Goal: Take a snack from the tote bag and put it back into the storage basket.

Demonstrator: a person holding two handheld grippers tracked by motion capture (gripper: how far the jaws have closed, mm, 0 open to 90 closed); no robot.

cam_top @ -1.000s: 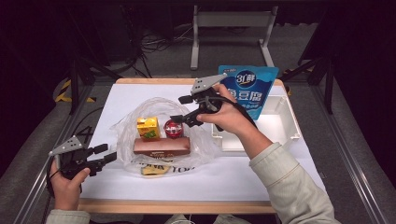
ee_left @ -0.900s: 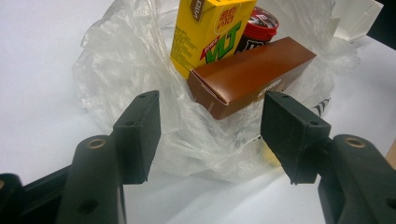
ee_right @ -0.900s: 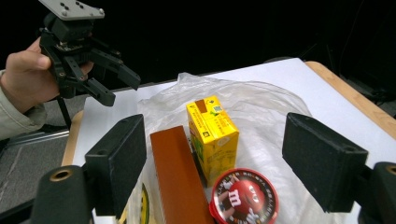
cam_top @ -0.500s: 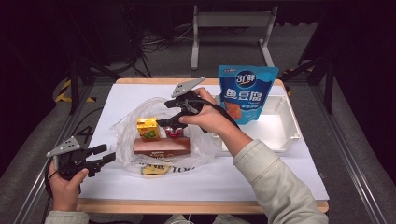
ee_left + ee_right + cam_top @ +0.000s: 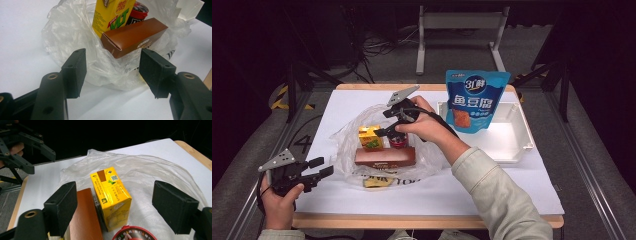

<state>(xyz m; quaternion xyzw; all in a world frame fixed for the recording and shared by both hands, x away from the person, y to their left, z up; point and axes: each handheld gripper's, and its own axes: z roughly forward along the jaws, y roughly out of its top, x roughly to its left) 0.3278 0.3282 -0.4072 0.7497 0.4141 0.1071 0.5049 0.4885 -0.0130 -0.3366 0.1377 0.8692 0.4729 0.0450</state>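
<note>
Right gripper [image 5: 388, 131] hovers over the yellow drink carton [image 5: 111, 195], jaws spread wide on either side of it, pads clear (nothing gripped). The carton stands upright on the clear plastic bag [image 5: 349, 135], beside the brown box [image 5: 385, 157]. Left gripper [image 5: 323, 168] sits near the table's front-left corner, jaws open and empty

The white-covered surface [image 5: 532, 187] carries a crumpled clear plastic bag [image 5: 347, 137] spread under the right fingers [image 5: 383, 132] and just ahead of the left fingers [image 5: 326, 172], and a white tray [image 5: 517, 145] well behind the right fingers.
</note>
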